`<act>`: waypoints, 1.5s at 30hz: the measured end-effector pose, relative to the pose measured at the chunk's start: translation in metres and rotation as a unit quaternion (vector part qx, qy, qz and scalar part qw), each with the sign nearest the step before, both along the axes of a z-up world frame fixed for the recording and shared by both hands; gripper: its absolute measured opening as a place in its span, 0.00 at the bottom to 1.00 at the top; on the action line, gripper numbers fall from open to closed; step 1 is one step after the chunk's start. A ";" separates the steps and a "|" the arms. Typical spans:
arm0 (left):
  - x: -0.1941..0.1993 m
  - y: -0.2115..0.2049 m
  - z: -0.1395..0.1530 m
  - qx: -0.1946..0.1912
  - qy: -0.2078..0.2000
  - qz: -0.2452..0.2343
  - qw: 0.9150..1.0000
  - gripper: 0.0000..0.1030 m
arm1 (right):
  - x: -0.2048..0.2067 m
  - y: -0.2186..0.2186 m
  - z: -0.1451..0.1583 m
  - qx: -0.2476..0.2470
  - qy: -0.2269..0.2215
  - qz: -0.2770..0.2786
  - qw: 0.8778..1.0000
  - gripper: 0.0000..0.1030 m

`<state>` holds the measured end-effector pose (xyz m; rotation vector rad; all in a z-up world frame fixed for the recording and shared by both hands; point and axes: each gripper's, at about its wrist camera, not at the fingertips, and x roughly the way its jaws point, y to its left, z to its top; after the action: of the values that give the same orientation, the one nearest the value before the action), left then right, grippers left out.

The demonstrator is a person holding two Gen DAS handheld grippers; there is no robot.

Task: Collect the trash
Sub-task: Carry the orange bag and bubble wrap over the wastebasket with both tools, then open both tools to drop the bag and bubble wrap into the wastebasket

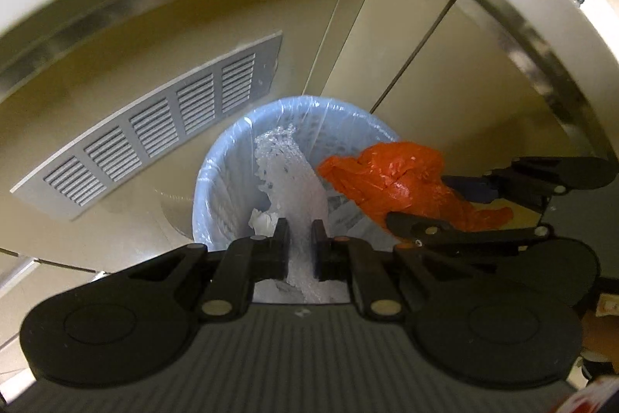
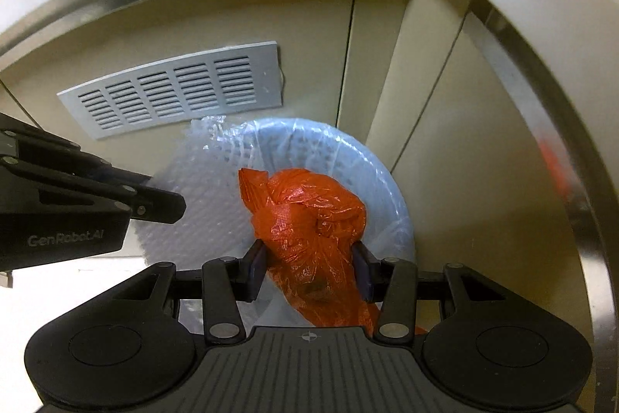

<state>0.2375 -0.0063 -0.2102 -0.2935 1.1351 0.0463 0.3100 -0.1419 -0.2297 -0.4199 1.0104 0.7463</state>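
Observation:
A pale blue bin [image 1: 216, 173] lined with clear plastic stands on the floor against a cabinet. My left gripper [image 1: 301, 235] is shut on a sheet of bubble wrap [image 1: 298, 180] that hangs down over the bin's mouth. From the right, my right gripper [image 1: 433, 204] holds a crumpled orange plastic bag [image 1: 387, 177] over the bin's right rim. In the right wrist view the orange bag [image 2: 309, 215] fills the gap of the right gripper [image 2: 309, 258], both pads pressing on it, above the bin [image 2: 390, 188]. The bubble wrap [image 2: 197, 196] and left gripper [image 2: 170, 206] show at left.
A grey vent grille [image 1: 154, 126] sits in the beige cabinet front behind the bin, also seen as the grille [image 2: 178, 89] from the right. A metal-edged white counter rim [image 1: 541, 6] curves overhead. Some white scraps [image 1: 263, 221] lie inside the bin.

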 end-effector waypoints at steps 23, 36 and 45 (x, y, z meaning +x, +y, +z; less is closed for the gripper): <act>0.011 0.002 -0.014 0.002 0.010 0.025 1.000 0.35 | 0.015 -0.004 -0.011 0.004 0.024 -0.016 1.000 0.45; 0.001 0.015 -0.012 0.009 0.016 0.038 0.999 0.34 | 0.016 -0.002 -0.009 0.012 0.030 -0.025 0.999 0.45; -0.002 0.019 -0.008 0.012 0.014 0.046 0.999 0.34 | 0.016 0.005 -0.008 0.031 0.036 -0.032 0.998 0.45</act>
<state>0.2354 0.0126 -0.2179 -0.3246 1.1484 0.1456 0.3261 -0.1373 -0.2378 -0.3080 1.0602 0.7362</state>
